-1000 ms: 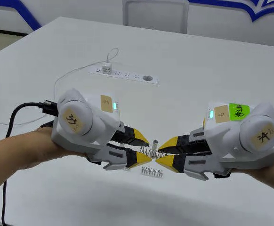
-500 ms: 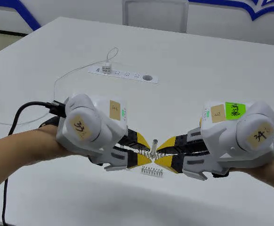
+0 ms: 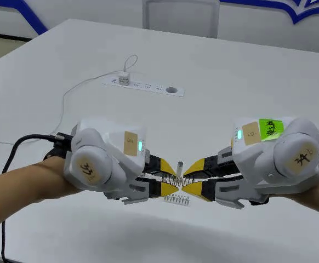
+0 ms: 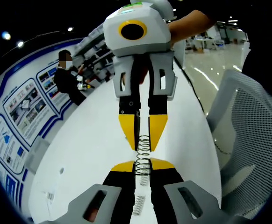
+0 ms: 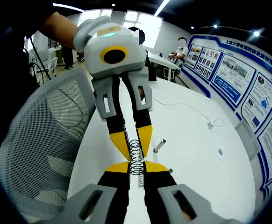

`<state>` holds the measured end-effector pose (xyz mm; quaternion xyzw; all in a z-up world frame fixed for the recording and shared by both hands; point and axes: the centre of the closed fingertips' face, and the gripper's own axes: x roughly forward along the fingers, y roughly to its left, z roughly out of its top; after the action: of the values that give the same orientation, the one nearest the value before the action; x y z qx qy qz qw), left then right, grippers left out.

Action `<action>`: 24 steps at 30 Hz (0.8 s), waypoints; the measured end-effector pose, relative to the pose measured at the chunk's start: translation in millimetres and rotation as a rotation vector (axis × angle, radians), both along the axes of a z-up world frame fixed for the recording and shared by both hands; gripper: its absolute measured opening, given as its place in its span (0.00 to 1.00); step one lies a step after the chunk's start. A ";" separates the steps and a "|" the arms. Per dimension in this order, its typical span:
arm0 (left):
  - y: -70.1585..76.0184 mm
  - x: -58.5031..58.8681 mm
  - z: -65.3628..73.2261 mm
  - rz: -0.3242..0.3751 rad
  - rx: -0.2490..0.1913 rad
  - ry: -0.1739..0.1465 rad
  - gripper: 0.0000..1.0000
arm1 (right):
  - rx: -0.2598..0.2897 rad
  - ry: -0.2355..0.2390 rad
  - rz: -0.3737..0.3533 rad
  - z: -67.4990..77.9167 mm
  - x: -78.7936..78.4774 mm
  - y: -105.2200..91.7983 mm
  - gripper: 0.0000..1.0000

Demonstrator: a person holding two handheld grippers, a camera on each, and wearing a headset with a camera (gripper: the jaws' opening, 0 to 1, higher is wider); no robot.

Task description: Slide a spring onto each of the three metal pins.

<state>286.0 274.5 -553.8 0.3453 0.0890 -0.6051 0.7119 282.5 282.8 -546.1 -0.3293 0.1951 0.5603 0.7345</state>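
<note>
The left tongs [image 3: 169,178] and right tongs [image 3: 190,178] meet tip to tip low over the white counter [image 3: 231,82]. A spring [image 3: 177,179] runs between them. In the left gripper view the left tongs [image 4: 143,165] are closed almost fully on the near end of the spring [image 4: 143,154], and the right tongs [image 4: 144,135] pinch its far end from 12 o'clock. The right gripper view shows the right tongs [image 5: 136,167] drawn in tight on the spring [image 5: 135,156]. There the left tongs [image 5: 132,135] hold the other end, perhaps with a thin metal rod along one jaw, though that is hard to make out.

A pin [image 3: 180,166] stands on the counter just at 12 o'clock of the tips. A second spring [image 3: 176,199] lies flat at 6 o'clock of them. A power strip [image 3: 148,86] lies well off at 11 o'clock.
</note>
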 end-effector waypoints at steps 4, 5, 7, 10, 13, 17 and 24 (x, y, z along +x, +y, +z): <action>-0.8 0.9 0.3 0.001 -0.001 -0.009 0.10 | -0.015 -0.018 0.021 -0.6 -0.2 -1.1 0.11; -0.9 1.3 0.9 0.001 -0.001 -0.012 0.10 | -0.014 -0.024 0.023 -0.1 -0.1 -1.2 0.11; -0.5 1.6 2.4 0.001 -0.003 -0.012 0.10 | -0.010 -0.028 0.026 1.3 -0.1 -1.1 0.11; 0.3 1.9 3.2 0.002 -0.006 -0.010 0.10 | -0.001 -0.022 0.022 2.4 1.4 -1.1 0.11; 1.5 3.0 4.3 0.012 -0.011 -0.009 0.10 | 0.013 -0.011 0.009 3.9 3.7 -0.9 0.12; 3.8 3.7 5.7 0.024 -0.018 -0.008 0.10 | 0.026 -0.008 -0.011 4.9 7.7 -2.2 0.16; 5.9 6.6 14.7 0.059 -0.072 0.006 0.10 | 0.179 0.097 -0.114 13.7 12.7 -2.8 0.16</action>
<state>292.6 280.4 -539.1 0.3147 0.0794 -0.5876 0.7412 295.2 280.0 -532.4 -0.2234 0.1981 0.5481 0.7813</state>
